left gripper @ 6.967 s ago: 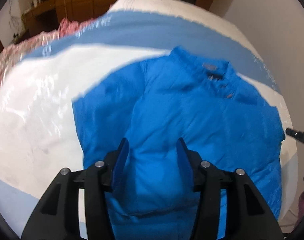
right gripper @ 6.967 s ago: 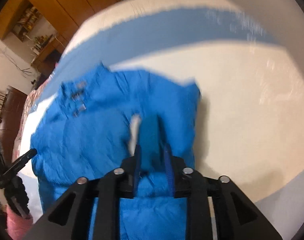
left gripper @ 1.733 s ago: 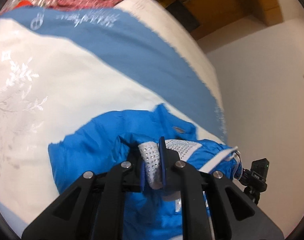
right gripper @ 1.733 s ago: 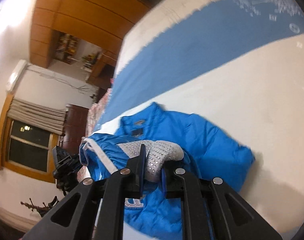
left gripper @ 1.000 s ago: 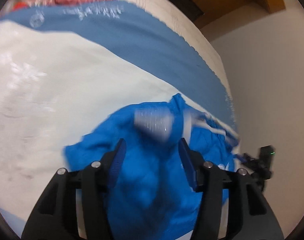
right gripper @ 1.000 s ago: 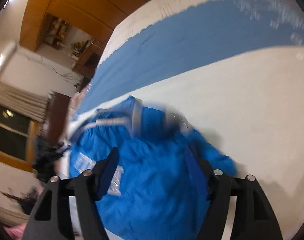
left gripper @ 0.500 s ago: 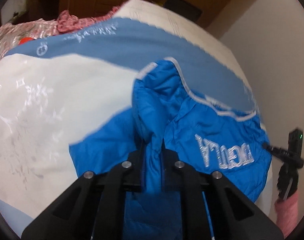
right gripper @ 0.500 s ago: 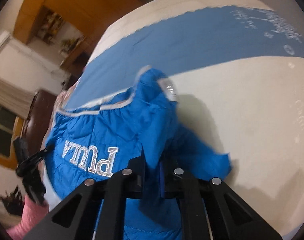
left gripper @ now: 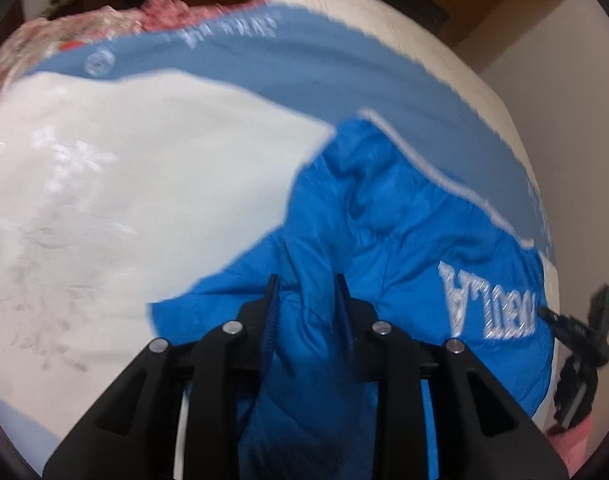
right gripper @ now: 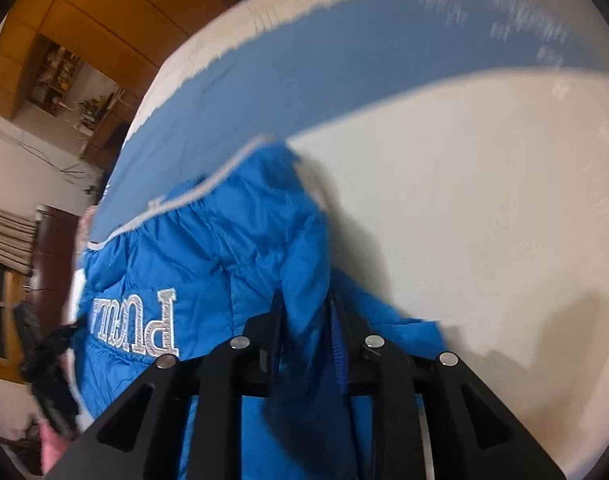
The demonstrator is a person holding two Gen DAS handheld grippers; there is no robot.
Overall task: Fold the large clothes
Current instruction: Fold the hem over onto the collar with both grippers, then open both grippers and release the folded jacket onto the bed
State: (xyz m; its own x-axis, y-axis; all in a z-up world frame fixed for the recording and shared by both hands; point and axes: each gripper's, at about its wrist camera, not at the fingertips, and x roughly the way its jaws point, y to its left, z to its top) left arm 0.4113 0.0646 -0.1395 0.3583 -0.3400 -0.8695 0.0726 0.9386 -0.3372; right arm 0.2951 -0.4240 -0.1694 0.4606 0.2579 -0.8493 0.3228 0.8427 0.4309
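A bright blue puffer jacket point(left gripper: 404, 240) with silver lettering point(left gripper: 488, 304) and a silver hem trim lies folded over on the bed; it also shows in the right wrist view point(right gripper: 224, 248). My left gripper point(left gripper: 306, 292) has its jaws a little apart with a ridge of the jacket's fabric between them. My right gripper point(right gripper: 306, 308) stands the same way, jaws slightly apart around a fold of the jacket near its right edge. The other gripper shows at the far edge of each view point(left gripper: 576, 332).
The bed point(left gripper: 144, 184) is covered by a white and blue sheet point(right gripper: 484, 200). A pink patterned blanket point(left gripper: 176, 4) lies at the bed's far end. Wooden cabinets point(right gripper: 104, 12) and a white wall point(left gripper: 576, 92) border the bed.
Both grippers had carried the jacket's lower half up and over the top. In the last half second the jaws of both have parted slightly around the fabric, and the jacket has settled lower.
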